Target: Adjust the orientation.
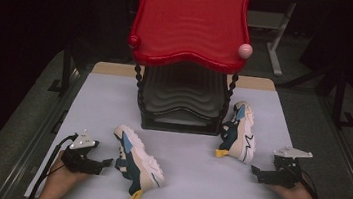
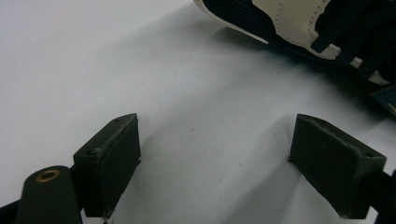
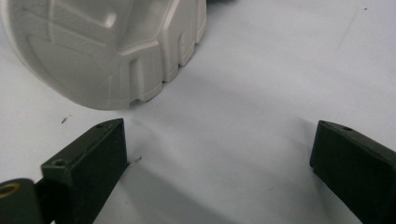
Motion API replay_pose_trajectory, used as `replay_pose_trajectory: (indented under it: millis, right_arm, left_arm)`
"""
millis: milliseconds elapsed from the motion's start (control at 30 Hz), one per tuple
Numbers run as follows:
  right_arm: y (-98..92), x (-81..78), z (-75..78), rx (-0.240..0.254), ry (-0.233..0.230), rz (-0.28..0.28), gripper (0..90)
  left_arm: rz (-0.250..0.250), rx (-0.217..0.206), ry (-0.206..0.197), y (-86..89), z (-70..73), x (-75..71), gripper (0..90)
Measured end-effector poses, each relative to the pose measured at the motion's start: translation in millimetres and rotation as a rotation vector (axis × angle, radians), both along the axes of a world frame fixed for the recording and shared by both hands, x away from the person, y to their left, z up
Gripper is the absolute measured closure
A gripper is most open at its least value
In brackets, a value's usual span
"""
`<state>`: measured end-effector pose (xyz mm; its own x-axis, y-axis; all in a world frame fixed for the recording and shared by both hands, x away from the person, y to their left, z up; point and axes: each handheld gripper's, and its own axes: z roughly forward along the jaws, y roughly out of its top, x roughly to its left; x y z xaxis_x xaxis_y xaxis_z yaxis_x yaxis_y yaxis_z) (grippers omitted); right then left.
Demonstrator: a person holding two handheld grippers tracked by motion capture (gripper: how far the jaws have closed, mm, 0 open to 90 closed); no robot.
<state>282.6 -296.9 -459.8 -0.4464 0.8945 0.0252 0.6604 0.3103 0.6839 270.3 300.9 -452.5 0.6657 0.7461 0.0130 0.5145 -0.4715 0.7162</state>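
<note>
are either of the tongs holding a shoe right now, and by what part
Nothing is held. The left tongs and the right tongs both stand open over the bare table, each just short of a shoe.

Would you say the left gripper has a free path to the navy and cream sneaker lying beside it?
Probably yes: the left gripper is open, and bare table separates it from the navy and cream sneaker.

You have two chunky sneakers, cream, navy and light blue with yellow heel tabs, well apart on the counter point(image 1: 192, 161). The left sneaker point(image 1: 138, 163) lies on its side near you. The right sneaker point(image 1: 239, 132) also seems tipped over, cream sole showing, beside the rack.
</note>
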Motion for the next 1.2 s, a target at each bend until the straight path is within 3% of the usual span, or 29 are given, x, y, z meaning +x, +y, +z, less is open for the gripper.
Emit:
replay_pose_trajectory:
  millis: [433,633,900,967,1033,1200]
  right_arm:
    - [-0.2,-0.2,-0.4,0.003,-0.003,0.0,3.1]
    - [-0.1,-0.4,-0.3,0.002,-0.004,-0.001,3.1]
    - [-0.1,-0.4,-0.4,0.002,-0.003,-0.001,3.1]
    - [-0.1,-0.4,-0.4,0.002,-0.003,-0.001,3.1]
    - [-0.1,-0.3,-0.3,0.003,-0.004,-0.001,3.1]
    - [-0.1,-0.3,-0.4,0.002,-0.004,0.0,3.1]
  left_arm:
    - [-0.012,0.013,0.013,-0.6,2.1,1.8,15.1]
    - [-0.04,-0.007,0.011,-1.0,8.1,-3.3,15.5]
    - [-0.106,-0.035,-0.014,-5.3,16.9,-20.5,16.5]
    - [-0.144,-0.045,-0.014,-7.3,18.5,-26.4,17.0]
    - [-0.158,-0.051,-0.02,-8.1,19.1,-28.5,23.0]
    - [-0.214,-0.084,-0.023,-15.4,19.8,-31.3,28.0]
